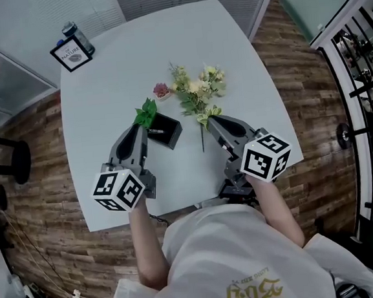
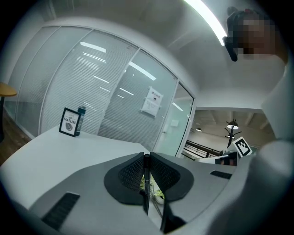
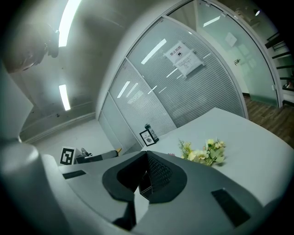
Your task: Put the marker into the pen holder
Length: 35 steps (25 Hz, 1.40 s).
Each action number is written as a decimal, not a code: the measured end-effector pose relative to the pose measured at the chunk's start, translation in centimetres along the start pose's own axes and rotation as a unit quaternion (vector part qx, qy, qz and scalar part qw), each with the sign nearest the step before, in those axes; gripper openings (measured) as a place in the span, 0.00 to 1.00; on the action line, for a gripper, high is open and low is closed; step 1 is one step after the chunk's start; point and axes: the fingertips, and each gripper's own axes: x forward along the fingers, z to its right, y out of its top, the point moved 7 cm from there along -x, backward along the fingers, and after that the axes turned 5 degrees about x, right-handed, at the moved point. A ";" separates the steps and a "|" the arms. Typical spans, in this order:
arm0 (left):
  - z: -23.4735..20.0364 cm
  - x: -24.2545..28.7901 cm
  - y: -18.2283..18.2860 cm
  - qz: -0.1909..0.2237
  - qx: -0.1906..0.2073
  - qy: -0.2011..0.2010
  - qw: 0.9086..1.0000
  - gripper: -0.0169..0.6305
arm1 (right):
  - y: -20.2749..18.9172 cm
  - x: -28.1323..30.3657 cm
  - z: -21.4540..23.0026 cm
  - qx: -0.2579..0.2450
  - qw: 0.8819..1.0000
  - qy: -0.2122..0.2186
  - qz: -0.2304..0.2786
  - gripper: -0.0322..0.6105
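A black box-shaped pen holder lies on the white table, with a green leaf sprig at its left end. I see no marker in any view. My left gripper hovers just left of the holder, its jaws shut with nothing visible between them. To the holder's right, my right gripper is also shut and holds nothing. In the right gripper view a bit of the black holder shows below the closed pads.
A bouquet of pale flowers lies beyond the right gripper, with a small pink flower dish beside it. A framed sign and a dark bottle stand at the far left corner. Glass partitions surround the table.
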 end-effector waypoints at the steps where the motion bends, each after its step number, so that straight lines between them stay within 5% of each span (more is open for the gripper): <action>1: -0.2 0.3 -0.1 -0.002 -0.002 0.001 1.000 0.09 | 0.1 0.3 0.2 0.001 1.000 -0.001 -0.002 0.08; 16: -2.7 3.5 -2.5 -0.047 -0.010 0.009 0.999 0.09 | -0.4 3.8 3.2 0.020 0.999 -0.016 -0.037 0.08; 35: -3.4 7.5 -6.1 -0.135 0.050 0.014 0.989 0.09 | -1.8 5.8 5.9 0.036 0.996 -0.030 -0.071 0.08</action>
